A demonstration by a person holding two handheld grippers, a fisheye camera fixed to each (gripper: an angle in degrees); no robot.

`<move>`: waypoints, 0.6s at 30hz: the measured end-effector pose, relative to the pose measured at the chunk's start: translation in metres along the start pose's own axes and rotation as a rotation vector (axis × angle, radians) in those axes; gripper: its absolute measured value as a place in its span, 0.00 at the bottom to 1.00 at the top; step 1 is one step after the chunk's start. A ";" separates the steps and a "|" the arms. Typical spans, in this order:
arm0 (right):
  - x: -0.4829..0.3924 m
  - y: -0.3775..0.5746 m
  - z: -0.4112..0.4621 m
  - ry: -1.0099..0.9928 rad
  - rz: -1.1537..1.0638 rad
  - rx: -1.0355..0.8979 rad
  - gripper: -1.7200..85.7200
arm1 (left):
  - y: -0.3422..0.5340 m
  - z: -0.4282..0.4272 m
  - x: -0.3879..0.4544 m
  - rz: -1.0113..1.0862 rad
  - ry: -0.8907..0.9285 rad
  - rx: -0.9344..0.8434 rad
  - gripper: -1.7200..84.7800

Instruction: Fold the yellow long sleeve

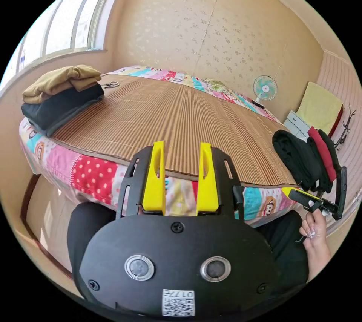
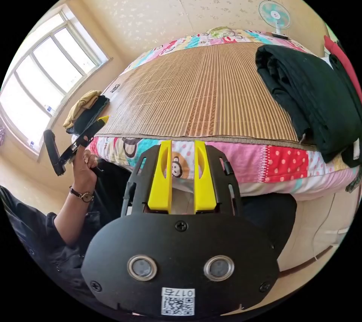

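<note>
Both tools empty, jaws apart: left tool (image 1: 180, 178), right tool (image 2: 182, 177). Yellow long sleeve (image 1: 62, 82) folded atop dark garment (image 1: 62, 109) at bed's far window corner. Likely soft, light, floppy; best pinched at shoulder seams.

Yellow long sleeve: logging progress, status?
Left gripper open, right gripper open, both empty. Yellow long sleeve folded atop dark clothes. Mat bare between piles.

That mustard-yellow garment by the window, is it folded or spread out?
Folded. The yellow garment lies as a compact bundle atop a dark folded garment at the mat's corner.
</note>
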State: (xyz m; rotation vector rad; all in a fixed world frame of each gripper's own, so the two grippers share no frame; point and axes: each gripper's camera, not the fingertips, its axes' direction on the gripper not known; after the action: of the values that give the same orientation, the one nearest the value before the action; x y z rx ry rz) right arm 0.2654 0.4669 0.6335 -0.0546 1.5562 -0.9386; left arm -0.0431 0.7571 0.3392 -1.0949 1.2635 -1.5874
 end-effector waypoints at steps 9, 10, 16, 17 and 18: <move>-0.103 -0.044 0.078 -0.198 -0.214 -0.080 0.05 | -0.004 -0.054 -0.087 -0.113 -0.076 0.132 0.17; -0.124 -0.061 0.095 -0.224 -0.234 -0.104 0.05 | -0.002 -0.049 -0.093 -0.133 -0.048 0.131 0.17; -0.271 -0.161 0.155 -0.471 -0.447 -0.132 0.07 | -0.022 -0.019 -0.082 -0.055 -0.013 0.036 0.15; -0.289 -0.171 0.161 -0.494 -0.478 -0.141 0.07 | -0.025 -0.010 -0.078 -0.047 0.005 0.002 0.15; -0.324 -0.191 0.175 -0.525 -0.538 -0.170 0.08 | -0.027 -0.006 -0.078 -0.047 0.020 -0.016 0.15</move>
State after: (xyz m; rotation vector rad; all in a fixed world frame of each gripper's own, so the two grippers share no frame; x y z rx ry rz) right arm 0.4036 0.4202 1.0220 -0.8106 1.1339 -1.0894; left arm -0.0283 0.8366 0.3539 -1.1283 1.2743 -1.6296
